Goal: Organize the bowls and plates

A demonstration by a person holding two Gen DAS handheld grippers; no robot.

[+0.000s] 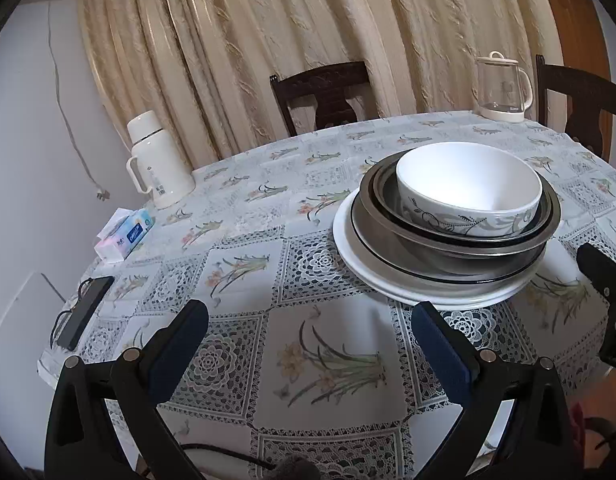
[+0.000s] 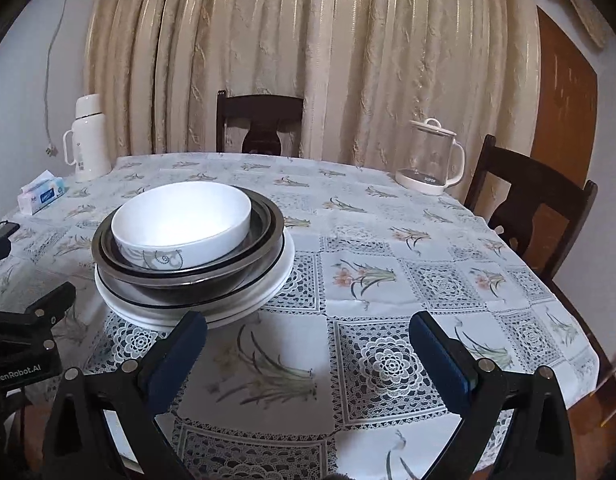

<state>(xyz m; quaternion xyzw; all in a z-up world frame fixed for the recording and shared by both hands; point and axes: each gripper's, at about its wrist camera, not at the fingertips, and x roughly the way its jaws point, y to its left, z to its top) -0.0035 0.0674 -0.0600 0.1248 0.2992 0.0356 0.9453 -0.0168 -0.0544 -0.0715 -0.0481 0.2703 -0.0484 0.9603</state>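
Left gripper (image 1: 308, 332): black with blue pads, spread wide, holding nothing, hovering over the floral lace-pattern tablecloth (image 1: 328, 364) near the table's front edge, stack ahead and to its right.
Stack position: near mid-table, slightly left of centre in the right wrist view, resting flat on the cloth, apart from both grippers.
White ceramic bowl with grey-blue scroll pattern (image 1: 468, 188): topmost, nested upright, mouth up, empty; likely fairly heavy, rigid, glazed and slippery, chippable; best taken by pinching the rim wall, one pad inside and one outside.
Dark metal bowls (image 1: 448, 248): apparently two nested under the ceramic one, mouths up; probably lighter, stiff, smooth, prone to sliding against each other; rim the only free hold.
Flat white plates (image 1: 360, 260): bottom of the stack, exact count unclear; brittle, low edge close to the cloth, awkward to get a pad beneath.
Axis: all pieces round, no long axis; shared vertical axis, stack looking roughly level.
Right gripper (image 2: 308, 332): same build, fingers wide apart, empty, above the cloth with the stack just ahead to its left.
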